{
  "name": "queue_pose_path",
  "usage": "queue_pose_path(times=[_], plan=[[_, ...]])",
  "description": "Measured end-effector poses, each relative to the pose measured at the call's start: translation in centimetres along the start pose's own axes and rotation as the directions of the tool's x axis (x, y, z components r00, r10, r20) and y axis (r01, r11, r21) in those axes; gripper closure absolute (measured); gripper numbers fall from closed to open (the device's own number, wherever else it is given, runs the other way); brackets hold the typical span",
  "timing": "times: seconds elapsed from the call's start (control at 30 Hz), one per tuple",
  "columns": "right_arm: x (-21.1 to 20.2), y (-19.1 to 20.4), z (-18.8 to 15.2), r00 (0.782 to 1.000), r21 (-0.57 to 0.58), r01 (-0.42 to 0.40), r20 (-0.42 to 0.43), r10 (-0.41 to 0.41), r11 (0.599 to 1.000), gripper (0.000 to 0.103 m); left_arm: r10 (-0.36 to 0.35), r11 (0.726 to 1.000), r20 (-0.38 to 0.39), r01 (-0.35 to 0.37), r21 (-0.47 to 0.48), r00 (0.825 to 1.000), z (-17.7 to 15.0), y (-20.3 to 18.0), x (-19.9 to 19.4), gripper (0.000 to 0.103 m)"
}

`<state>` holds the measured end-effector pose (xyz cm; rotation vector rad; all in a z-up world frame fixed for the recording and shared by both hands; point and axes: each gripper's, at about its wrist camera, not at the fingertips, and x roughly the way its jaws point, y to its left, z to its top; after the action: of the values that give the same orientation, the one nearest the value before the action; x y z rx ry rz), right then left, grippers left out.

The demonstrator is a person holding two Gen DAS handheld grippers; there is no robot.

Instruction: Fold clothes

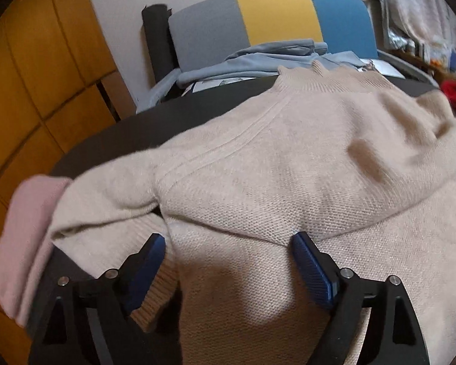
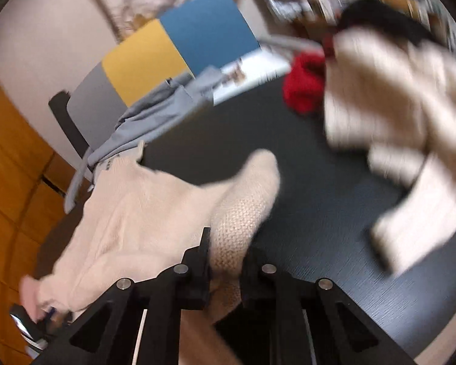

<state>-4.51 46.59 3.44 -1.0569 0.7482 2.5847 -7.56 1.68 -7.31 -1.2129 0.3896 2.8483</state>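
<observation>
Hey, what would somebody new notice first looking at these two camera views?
The beige knit sweater sprawled across the dark table, with the left gripper open just above its near part. The right gripper pinches a fold of the same sweater. Behind stands a grey, yellow and blue chair back, and a red garment lies at the table's far edge.
</observation>
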Motion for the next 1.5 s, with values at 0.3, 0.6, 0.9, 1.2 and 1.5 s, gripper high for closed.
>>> queue_pose_path(times=[0.3,0.6,0.9,1.2,1.5], plan=[[-5.0,0.6,4.7,0.879,-0.274,0.459,0.275,-0.389,0.845,0.09,0.011,1.0,0.014,-0.011,0.005,1.0,-0.5,-0.5,-0.2,0.014],[-0.2,-5.5,0.6,0.895,-0.092,0.447,0.026,-0.446,0.89,0.083,-0.035,0.999,-0.015,0.035,-0.031,0.999,-0.1,0.2,0.2,0.014],[-0.9,12.3,-6.3,0.993,-0.376,-0.119,-0.04,0.113,0.919,0.075,0.059,0.962,-0.063,-0.074,-0.263,0.996,-0.8,6.0,-2.2,0.015],[4.4,18.5,-13.9,0.986,-0.486,-0.137,-0.152,0.071,0.863,0.073,0.136,0.86,-0.171,-0.202,-0.469,0.976,-3.6,14.7,-1.7,0.015],[3.7,17.1,-15.2,0.986,-0.464,-0.168,-0.081,0.147,0.87,0.073,-0.024,0.888,-0.199,-0.071,-0.454,0.98,-3.1,13.6,2.1,0.011]])
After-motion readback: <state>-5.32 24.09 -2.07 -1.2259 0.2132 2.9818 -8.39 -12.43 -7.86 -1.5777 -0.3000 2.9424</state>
